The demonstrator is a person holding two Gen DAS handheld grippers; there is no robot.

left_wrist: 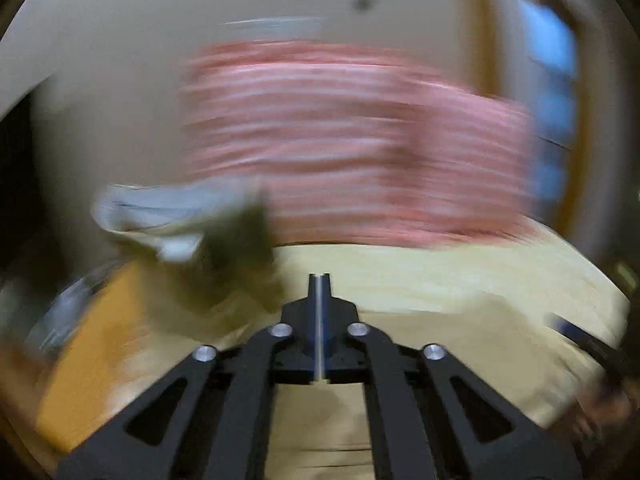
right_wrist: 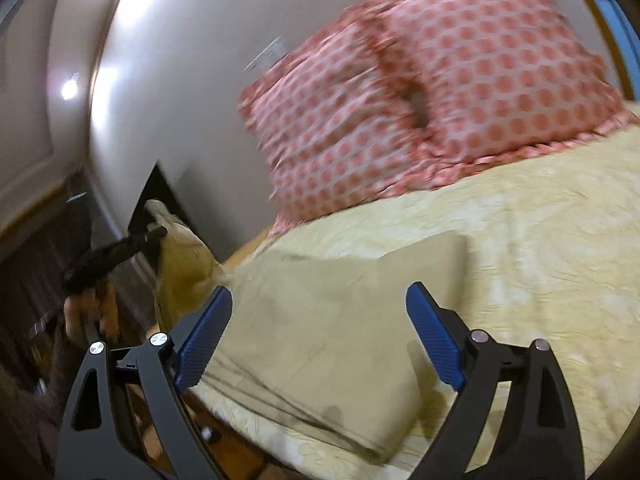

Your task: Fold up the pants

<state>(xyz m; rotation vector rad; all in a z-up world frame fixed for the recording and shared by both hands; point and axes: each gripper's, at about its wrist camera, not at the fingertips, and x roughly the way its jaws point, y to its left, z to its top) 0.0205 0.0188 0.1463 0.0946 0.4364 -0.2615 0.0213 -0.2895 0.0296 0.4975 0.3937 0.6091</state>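
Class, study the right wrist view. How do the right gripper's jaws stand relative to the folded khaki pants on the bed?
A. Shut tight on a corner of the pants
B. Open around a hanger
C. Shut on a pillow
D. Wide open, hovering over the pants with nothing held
D: the right gripper has its blue pads spread far apart, and the folded pants lie flat on the yellow bedspread between them, ungripped.

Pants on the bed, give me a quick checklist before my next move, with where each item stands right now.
1. Pants folded into a flat rectangle on the bedspread: ok.
2. Right gripper open, holding nothing: ok.
3. Left gripper shut, no cloth seen between the fingers: ok.
4. Pants clear of the pillows: ok.
5. Pants fully on the bed: not ok, the near corner sits at the edge.
6. Left wrist view sharp enough to steer by: not ok, blurred.
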